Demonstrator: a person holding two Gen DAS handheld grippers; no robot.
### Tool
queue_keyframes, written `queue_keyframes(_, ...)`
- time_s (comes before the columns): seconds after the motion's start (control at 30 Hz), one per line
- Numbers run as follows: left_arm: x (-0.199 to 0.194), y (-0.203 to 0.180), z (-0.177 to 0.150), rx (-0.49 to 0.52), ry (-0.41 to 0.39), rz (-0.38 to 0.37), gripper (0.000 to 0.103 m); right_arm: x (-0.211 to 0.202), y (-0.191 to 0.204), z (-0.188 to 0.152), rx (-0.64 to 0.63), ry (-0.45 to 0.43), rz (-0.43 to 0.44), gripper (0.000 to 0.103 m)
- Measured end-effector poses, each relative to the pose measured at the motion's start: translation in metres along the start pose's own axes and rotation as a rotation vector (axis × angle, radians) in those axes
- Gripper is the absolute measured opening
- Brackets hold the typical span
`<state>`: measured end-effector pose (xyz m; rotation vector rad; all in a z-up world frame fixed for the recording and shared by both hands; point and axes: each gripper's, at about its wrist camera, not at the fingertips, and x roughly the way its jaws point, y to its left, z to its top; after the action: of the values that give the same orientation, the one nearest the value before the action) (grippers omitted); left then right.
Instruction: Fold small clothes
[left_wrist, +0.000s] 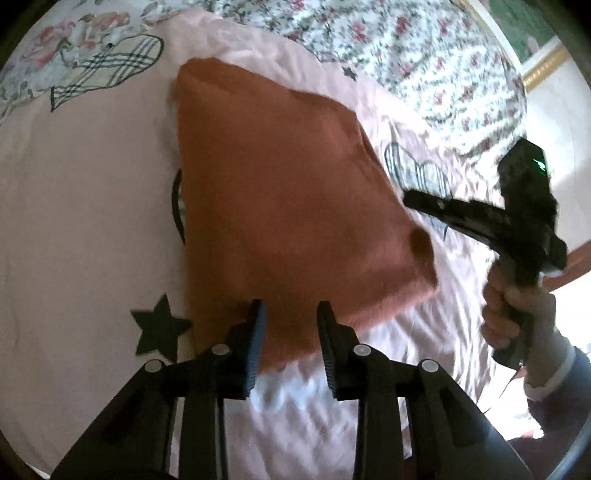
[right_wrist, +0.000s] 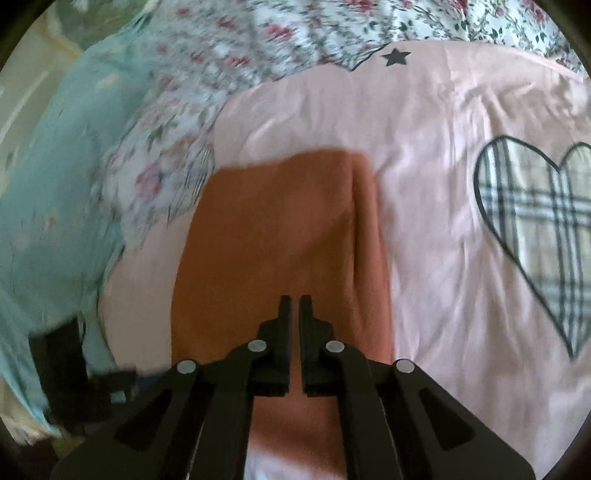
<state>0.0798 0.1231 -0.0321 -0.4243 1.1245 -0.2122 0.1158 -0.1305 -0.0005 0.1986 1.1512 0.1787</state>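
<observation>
— While the orange garment lay folded on the pink bedspread, which way did it run from the left gripper?

— Straight ahead of it; the near edge sat just under the tips of the jaws, and the long axis went away from them toward the floral quilt. Those jaws stood wide apart, with nothing between them

— And the right gripper?

— From its own camera the jaws were nearly closed, only a thin slit showing, and I could make out no cloth pinched in them. It hovered above the garment, whose long folded edge ran up the right side, next to the plaid heart printed on the bedspread

— Which one was nearer the cloth?

— The left, I judged. In the left view the right gripper hung off the far right corner of the garment, raised in the person's hand

— So what did the next move turn on?

— Probably that near edge: the left jaws would only need to drop and close to take it, if another fold was wanted
</observation>
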Motion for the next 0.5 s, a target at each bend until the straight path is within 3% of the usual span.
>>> queue_keyframes(0.2, 0.014, 0.01, -0.018, -0.003, 0.042, 0.015, 0.032, 0.013, -0.03, -0.061, 0.055, 0.093, -0.127, 0.006)
queue_keyframes(0.5, 0.022, 0.005, -0.023, 0.046, 0.044, 0.055, 0.033, 0.015, -0.029, -0.067, 0.058, 0.047, -0.138, 0.006)
